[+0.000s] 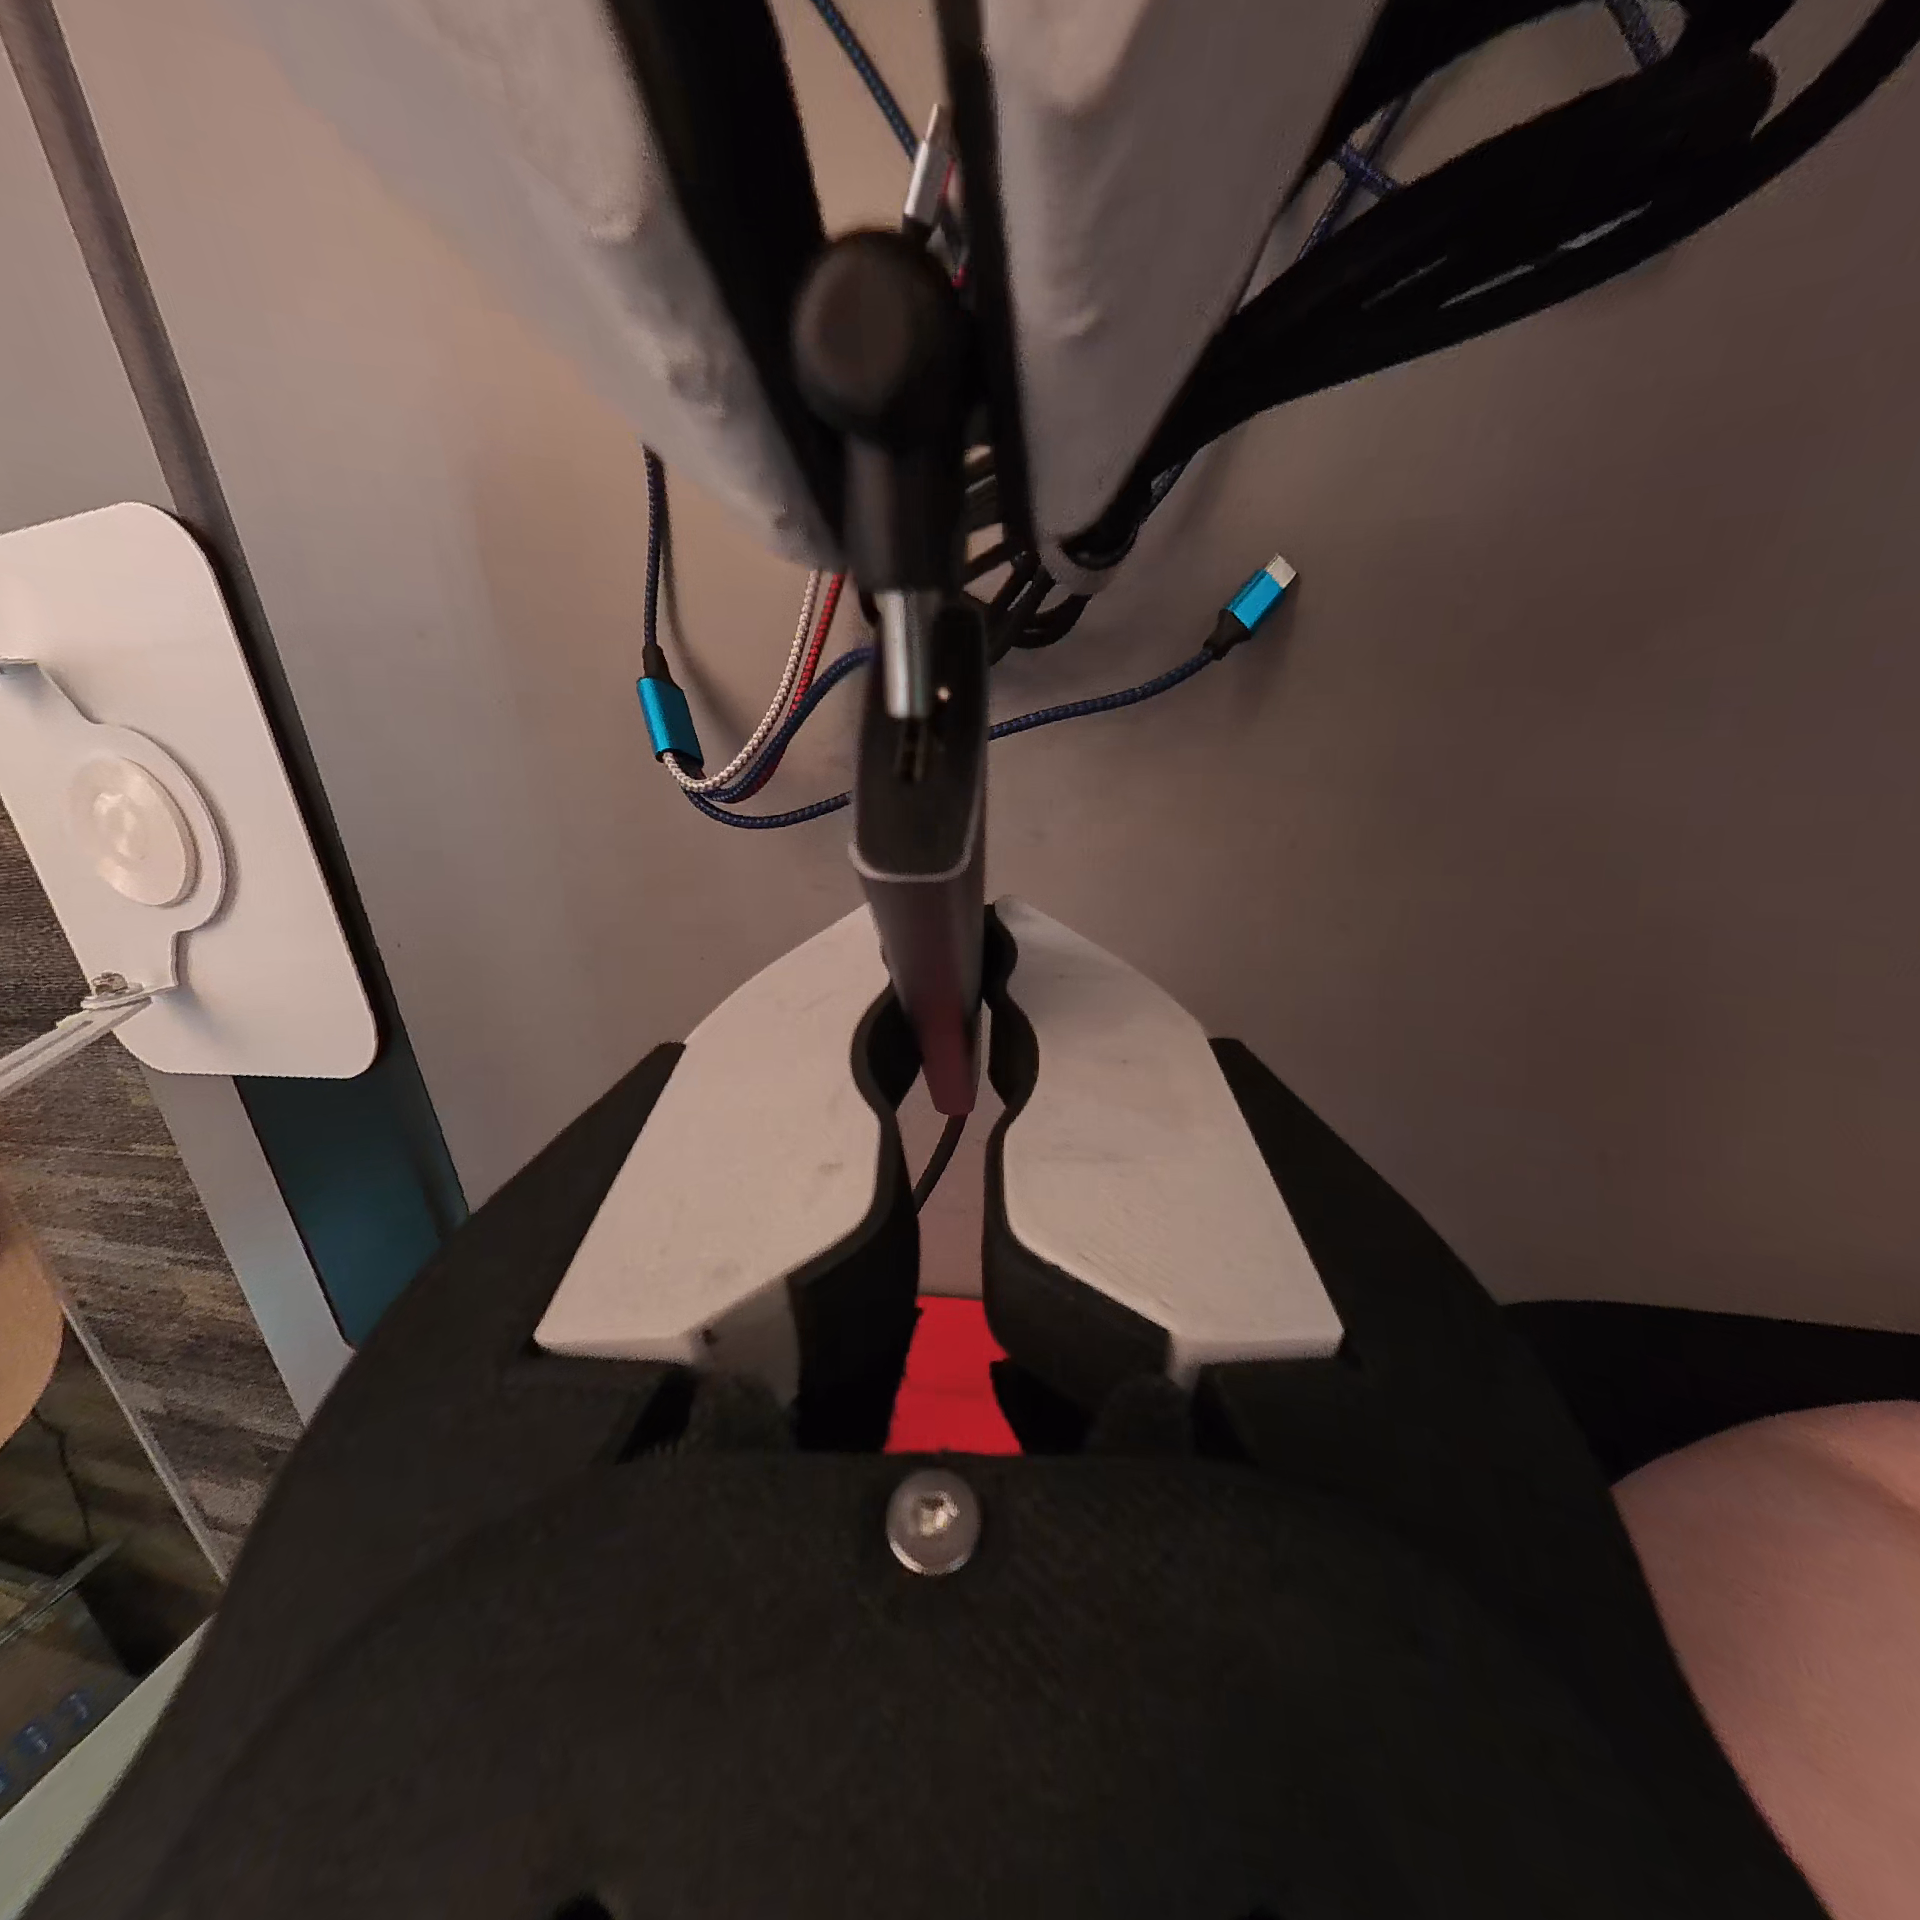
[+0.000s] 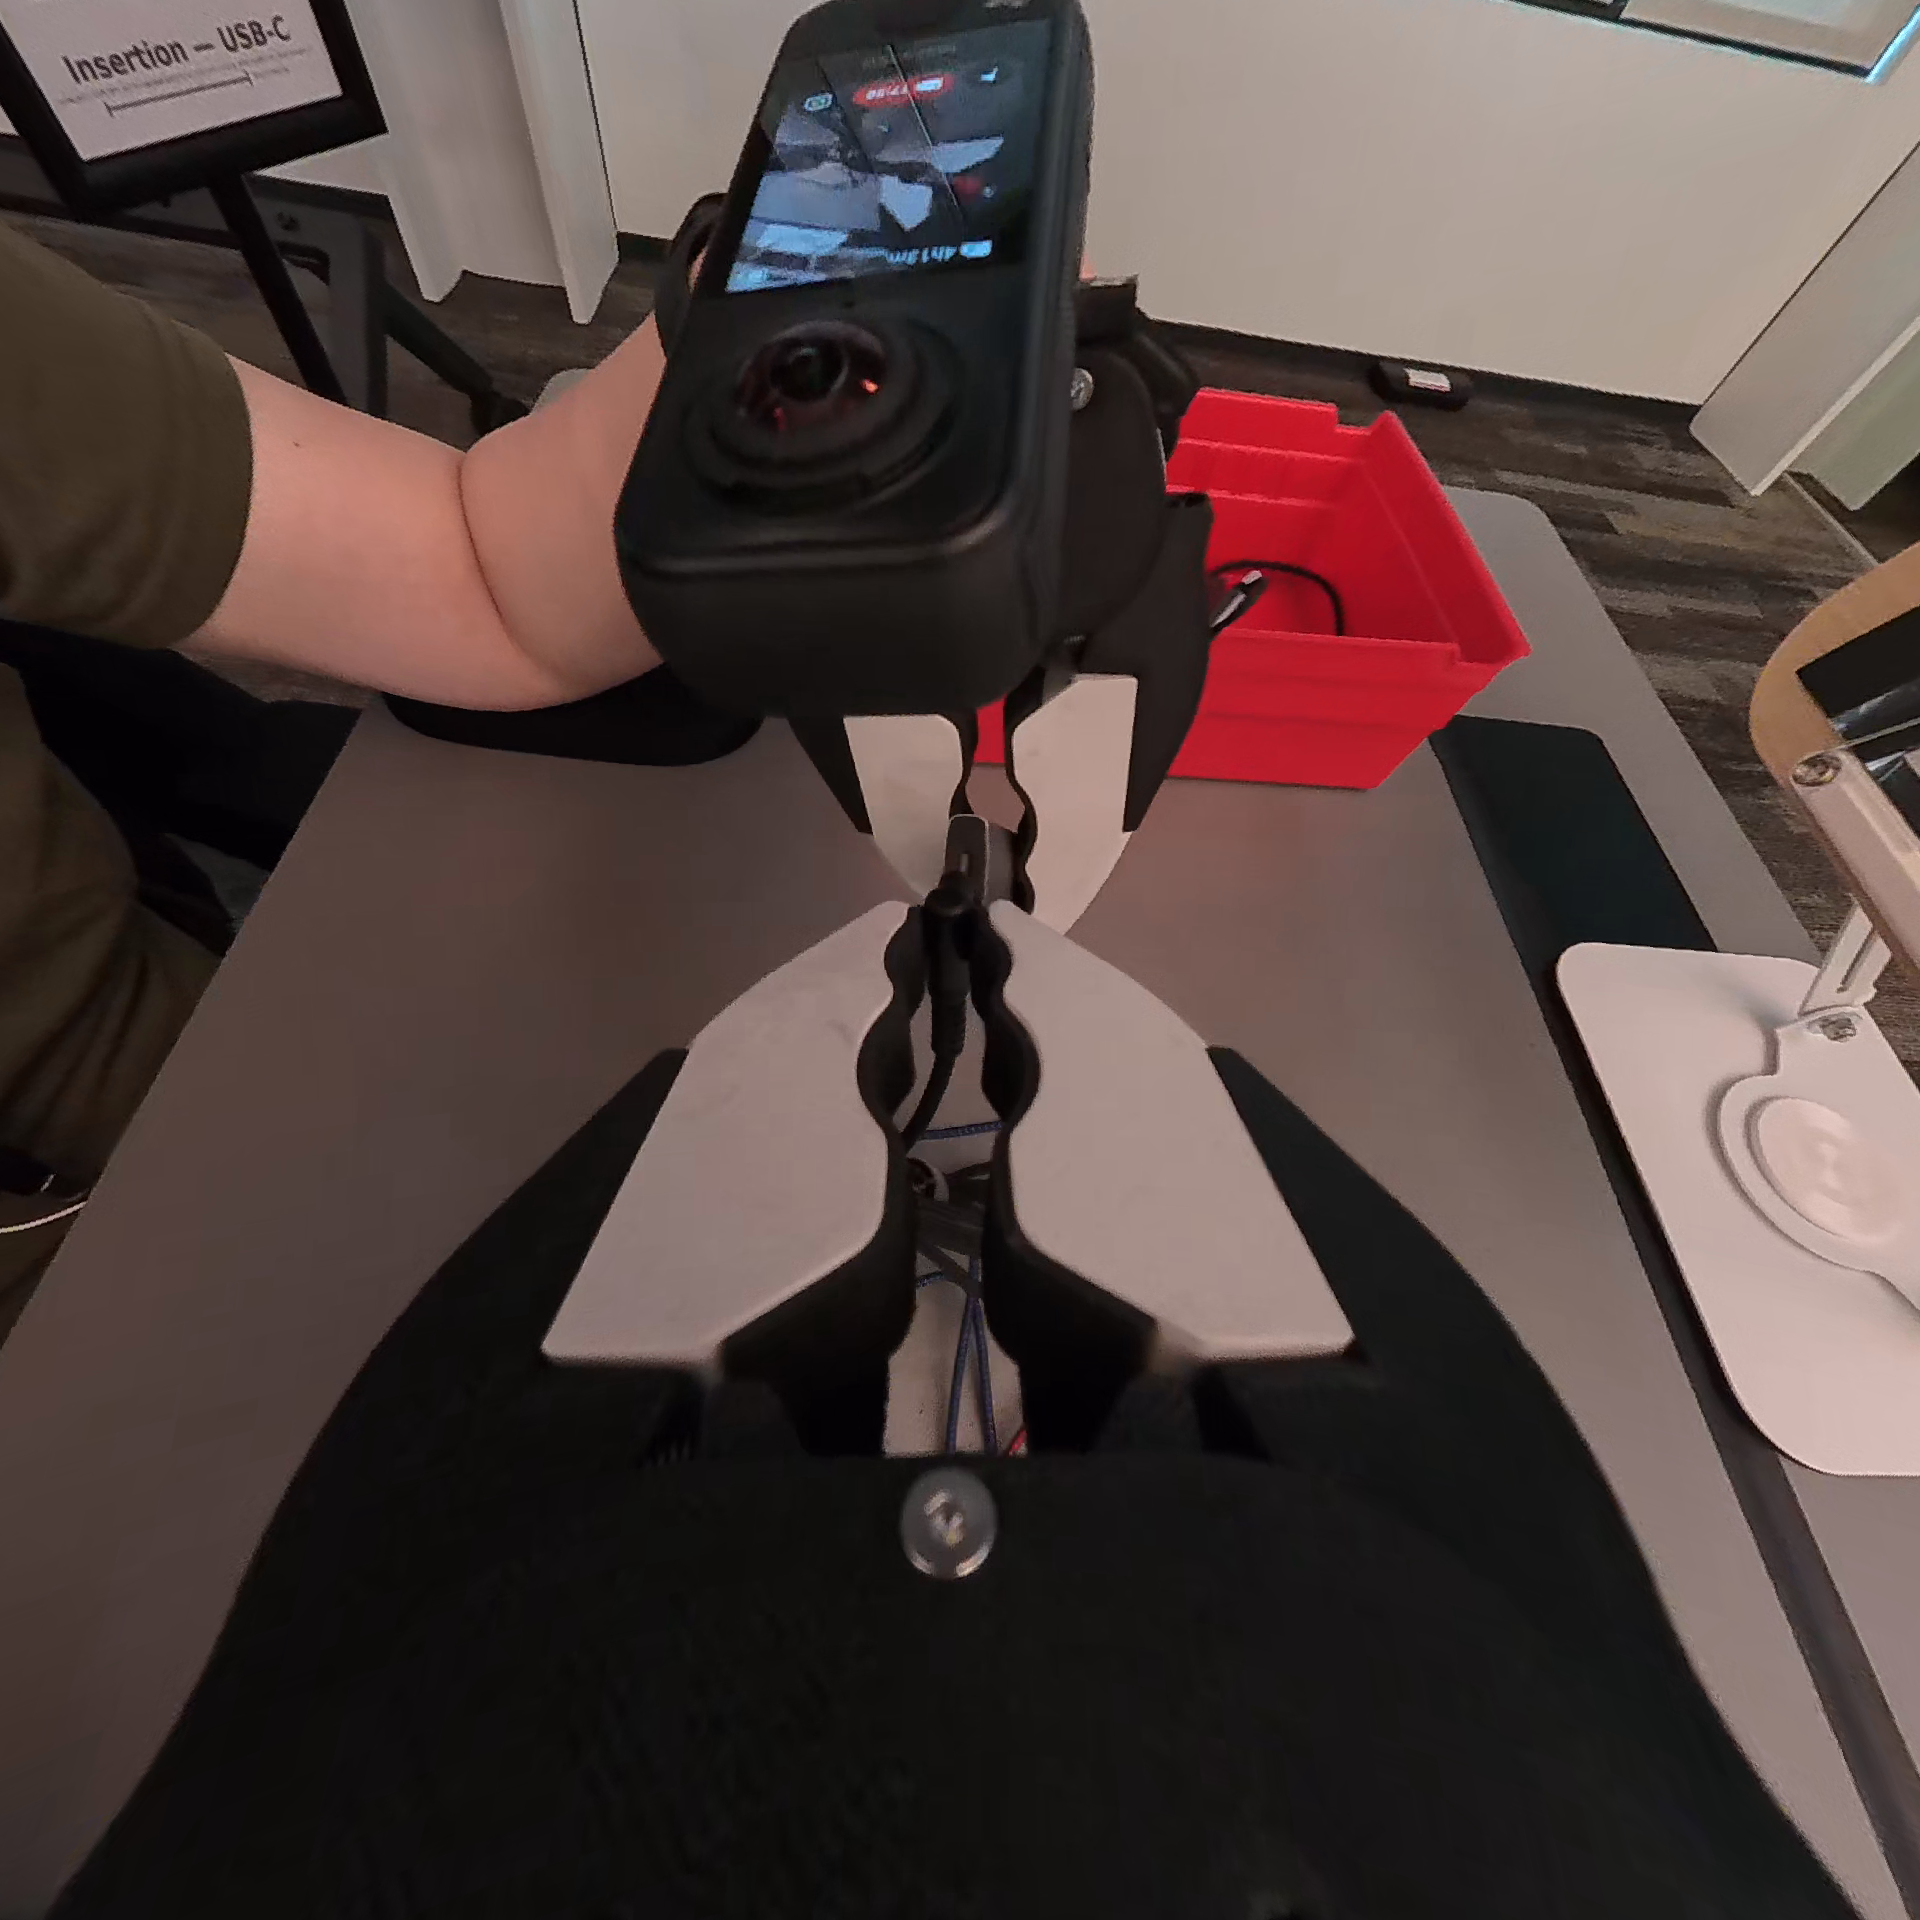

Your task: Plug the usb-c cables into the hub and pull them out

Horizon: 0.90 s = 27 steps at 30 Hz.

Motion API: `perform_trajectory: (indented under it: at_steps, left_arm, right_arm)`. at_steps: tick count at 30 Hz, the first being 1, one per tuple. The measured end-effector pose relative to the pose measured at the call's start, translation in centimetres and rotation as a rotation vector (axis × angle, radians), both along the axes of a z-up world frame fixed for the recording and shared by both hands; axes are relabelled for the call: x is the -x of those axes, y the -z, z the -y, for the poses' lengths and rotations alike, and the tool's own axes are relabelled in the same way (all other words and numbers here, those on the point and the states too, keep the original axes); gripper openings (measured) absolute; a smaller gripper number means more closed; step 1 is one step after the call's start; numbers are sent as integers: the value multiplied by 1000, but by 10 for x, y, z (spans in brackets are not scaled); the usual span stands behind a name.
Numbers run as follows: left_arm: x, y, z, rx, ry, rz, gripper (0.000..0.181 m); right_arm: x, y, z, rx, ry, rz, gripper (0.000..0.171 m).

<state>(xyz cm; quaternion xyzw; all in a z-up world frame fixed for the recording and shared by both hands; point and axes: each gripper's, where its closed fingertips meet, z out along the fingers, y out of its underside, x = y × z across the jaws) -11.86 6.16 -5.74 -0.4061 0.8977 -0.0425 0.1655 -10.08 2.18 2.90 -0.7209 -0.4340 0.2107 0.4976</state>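
Note:
My left gripper (image 1: 940, 925) is shut on the dark grey hub (image 1: 920, 810) and holds it edge-on above the table. My right gripper (image 2: 951, 920) is shut on a black USB-C cable plug (image 2: 948, 997). In the left wrist view the plug (image 1: 894, 499) comes down from the right gripper (image 1: 935, 530). Its silver tip (image 1: 906, 665) lies against the hub's face by a port; I cannot tell if it is seated. In the right wrist view the hub (image 2: 971, 847) sits in the left gripper (image 2: 977, 873), right in front of the plug.
Braided cables with blue connectors (image 1: 1259, 597) (image 1: 665, 717) lie on the grey table (image 2: 520, 935) below the grippers. A red bin (image 2: 1351, 623) stands behind the left gripper. A white stand base (image 2: 1714, 1143) is at the table's right. A person's arm (image 2: 416, 540) reaches in from the left. One gripper's finger ends stand about 10 cm off the other's.

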Motion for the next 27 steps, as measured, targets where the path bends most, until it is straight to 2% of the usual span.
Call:
perform_trajectory:
  at_steps: [14, 27]
  left_arm:
    - [4, 1, -7, -25, -34, -22, 8]
    - [-3, -20, -2, 157, -41, 83, 8]
  right_arm:
    - [-7, 16, -2, 131, 33, 12, 9]
    - [-35, 35, -2, 234, 83, 53, 9]
